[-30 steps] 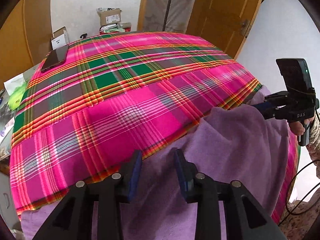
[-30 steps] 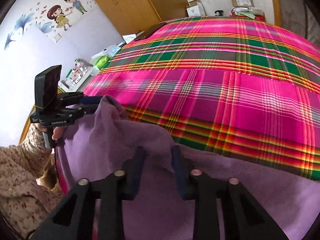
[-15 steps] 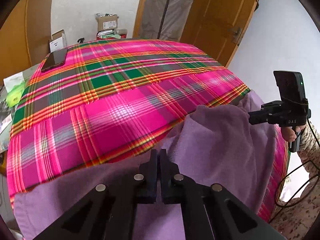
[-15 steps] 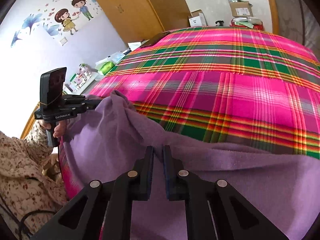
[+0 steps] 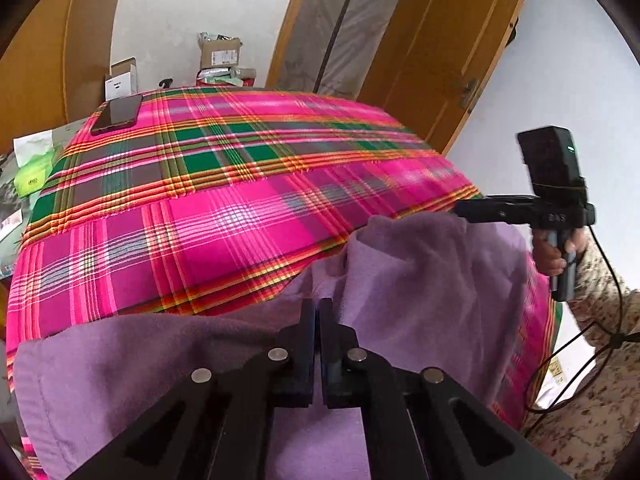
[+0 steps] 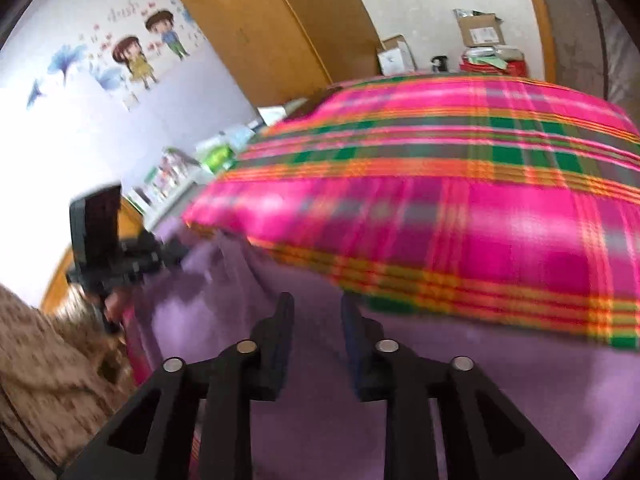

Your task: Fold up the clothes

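Note:
A purple garment [image 5: 420,280] lies along the near edge of a bed with a pink plaid cover [image 5: 224,200]. My left gripper [image 5: 316,312] is shut on a fold of the purple garment at its near middle. In the right wrist view, which is blurred, my right gripper [image 6: 316,312] is open just above the purple garment [image 6: 480,380], with the jaws apart. The right gripper also shows in the left wrist view [image 5: 460,210] at the garment's raised right corner. The left gripper shows in the right wrist view [image 6: 176,256] at the left.
A dark phone [image 5: 118,112] lies on the bed's far left corner. Cardboard boxes [image 5: 220,54] stand behind the bed by the wall. A wooden door [image 5: 448,48] is at the right. A cluttered side table [image 6: 180,176] stands by the bed.
My left gripper stays shut on the garment. My right gripper, shut half a second ago, has opened and let go of the cloth, and it is moving.

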`<action>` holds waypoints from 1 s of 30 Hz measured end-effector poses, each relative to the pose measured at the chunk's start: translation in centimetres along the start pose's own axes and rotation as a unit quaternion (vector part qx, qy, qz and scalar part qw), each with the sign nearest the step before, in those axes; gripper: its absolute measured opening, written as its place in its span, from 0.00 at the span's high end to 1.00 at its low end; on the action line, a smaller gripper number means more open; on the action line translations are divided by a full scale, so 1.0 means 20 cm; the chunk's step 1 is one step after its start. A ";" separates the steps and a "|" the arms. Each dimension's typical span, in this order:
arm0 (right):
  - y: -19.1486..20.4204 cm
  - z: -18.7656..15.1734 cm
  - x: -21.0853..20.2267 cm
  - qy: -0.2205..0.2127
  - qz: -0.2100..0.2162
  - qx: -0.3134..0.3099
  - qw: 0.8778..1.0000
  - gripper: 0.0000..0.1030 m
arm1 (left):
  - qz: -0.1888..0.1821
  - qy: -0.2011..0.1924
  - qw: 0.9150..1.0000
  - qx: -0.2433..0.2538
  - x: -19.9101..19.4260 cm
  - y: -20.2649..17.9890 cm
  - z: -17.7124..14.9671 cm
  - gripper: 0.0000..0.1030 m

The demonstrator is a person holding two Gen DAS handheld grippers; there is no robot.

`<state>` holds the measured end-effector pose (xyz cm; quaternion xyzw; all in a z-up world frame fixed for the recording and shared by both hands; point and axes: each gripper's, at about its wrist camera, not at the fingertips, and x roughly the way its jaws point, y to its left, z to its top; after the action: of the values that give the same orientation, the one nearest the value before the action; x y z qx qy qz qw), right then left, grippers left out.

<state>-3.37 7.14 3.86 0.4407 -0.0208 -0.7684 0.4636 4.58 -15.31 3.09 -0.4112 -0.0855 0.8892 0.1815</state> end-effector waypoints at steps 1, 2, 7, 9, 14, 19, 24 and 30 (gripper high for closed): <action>0.01 0.03 0.04 0.006 0.006 -0.002 1.000 0.70 | -0.001 -0.003 1.000 0.000 -0.01 0.00 0.00 0.98; 0.02 0.06 0.09 0.015 0.011 -0.007 1.000 0.66 | -0.001 -0.006 1.000 0.000 -0.02 0.00 0.00 0.98; 0.04 0.12 0.27 0.055 0.057 -0.013 0.997 0.60 | -0.002 -0.004 1.000 -0.010 -0.03 0.02 -0.01 0.98; 0.07 0.11 0.29 0.064 0.080 -0.021 0.995 0.60 | -0.001 -0.001 1.000 -0.014 -0.02 0.03 -0.01 0.98; 0.16 0.02 0.29 0.095 0.115 -0.056 0.987 0.60 | 0.002 0.006 1.000 -0.026 0.00 0.05 0.00 0.98; 0.20 -0.04 0.29 0.098 0.110 -0.054 0.988 0.59 | 0.010 0.005 0.999 -0.036 0.01 0.05 0.02 0.98; 0.21 -0.05 0.31 0.097 0.132 -0.039 0.986 0.59 | 0.008 -0.015 0.999 -0.043 -0.01 0.05 0.06 0.95; 0.24 0.02 0.42 0.123 0.175 -0.017 0.977 0.44 | 0.014 -0.019 0.998 -0.053 -0.01 0.06 0.08 0.93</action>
<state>-1.88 -1.89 0.76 0.5129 -0.0274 -0.6155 0.5977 3.23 -16.51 3.97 -0.4043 -0.1307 0.8935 0.1455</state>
